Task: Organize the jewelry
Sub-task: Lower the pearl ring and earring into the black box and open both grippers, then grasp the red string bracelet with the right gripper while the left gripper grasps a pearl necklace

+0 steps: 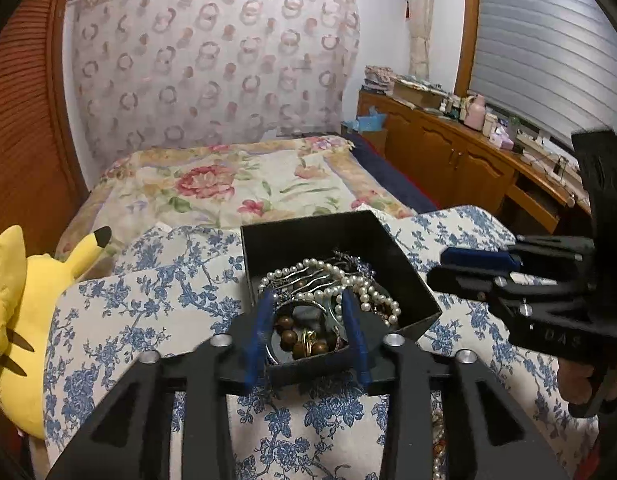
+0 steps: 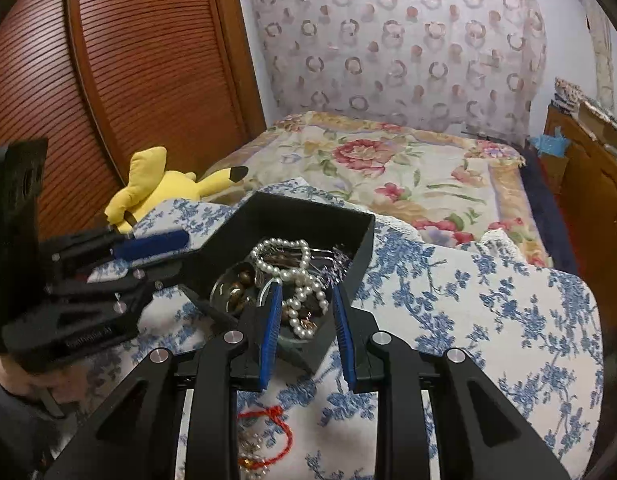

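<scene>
Both claws, left (image 1: 308, 300) and right (image 2: 304, 296), hover parted over the jewelry box (image 1: 388, 248).

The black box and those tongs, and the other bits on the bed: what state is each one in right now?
Black box: lidless, upright on the blue floral cloth, holding jewelry.
Pearl strands: heaped and tangled inside the box.
Left tongs: open over the box, gripping nothing.
Right tongs: open over the box, gripping nothing.
Red cord: loose on the cloth, outside the box.
Yellow plush toy: lying on the bed.
</scene>
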`<state>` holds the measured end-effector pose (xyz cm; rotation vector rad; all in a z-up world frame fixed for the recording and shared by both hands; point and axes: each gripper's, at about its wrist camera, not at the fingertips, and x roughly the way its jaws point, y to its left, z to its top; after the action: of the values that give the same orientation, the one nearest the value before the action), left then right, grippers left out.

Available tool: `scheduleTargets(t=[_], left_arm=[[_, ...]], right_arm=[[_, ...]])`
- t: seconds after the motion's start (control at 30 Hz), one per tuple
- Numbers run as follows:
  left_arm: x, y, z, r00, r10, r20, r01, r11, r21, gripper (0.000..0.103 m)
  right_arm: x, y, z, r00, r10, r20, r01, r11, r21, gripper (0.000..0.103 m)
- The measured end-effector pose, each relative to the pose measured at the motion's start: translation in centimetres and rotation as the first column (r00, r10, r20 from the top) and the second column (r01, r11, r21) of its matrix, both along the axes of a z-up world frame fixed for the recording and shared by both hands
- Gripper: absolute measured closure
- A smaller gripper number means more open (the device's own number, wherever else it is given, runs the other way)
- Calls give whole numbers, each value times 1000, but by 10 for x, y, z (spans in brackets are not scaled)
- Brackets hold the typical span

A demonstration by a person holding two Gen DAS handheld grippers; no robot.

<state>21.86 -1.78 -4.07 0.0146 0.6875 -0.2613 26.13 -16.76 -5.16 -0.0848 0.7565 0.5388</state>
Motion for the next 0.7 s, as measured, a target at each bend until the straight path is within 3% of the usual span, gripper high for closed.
scheduleTargets(t=[0.07, 0.27, 0.33, 0.4, 0.7], left_arm=[[-2, 4, 0, 1000, 7, -6, -7, 1000, -7, 67], [-19, 8, -1, 1000, -1, 4, 1, 1000, 3, 43], [-24, 6, -2, 1000, -10, 3, 9, 1000, 19, 23], [-28, 7, -4, 1000, -12, 9, 11, 1000, 27, 18], [-44, 4, -24, 998, -50, -49, 52, 998, 47, 17]], right_arm=[[-7, -3, -2, 1000, -6, 7, 6, 1000, 1, 75], [-30, -15, -12, 1000, 4, 9, -4, 1000, 1, 75], [-34, -18, -16, 1000, 4, 3, -4, 1000, 2, 75], [-38, -20, -20, 1000, 8, -2, -8, 1000, -6, 75], [-44, -25, -48, 998, 20, -54, -23, 999, -47, 75]])
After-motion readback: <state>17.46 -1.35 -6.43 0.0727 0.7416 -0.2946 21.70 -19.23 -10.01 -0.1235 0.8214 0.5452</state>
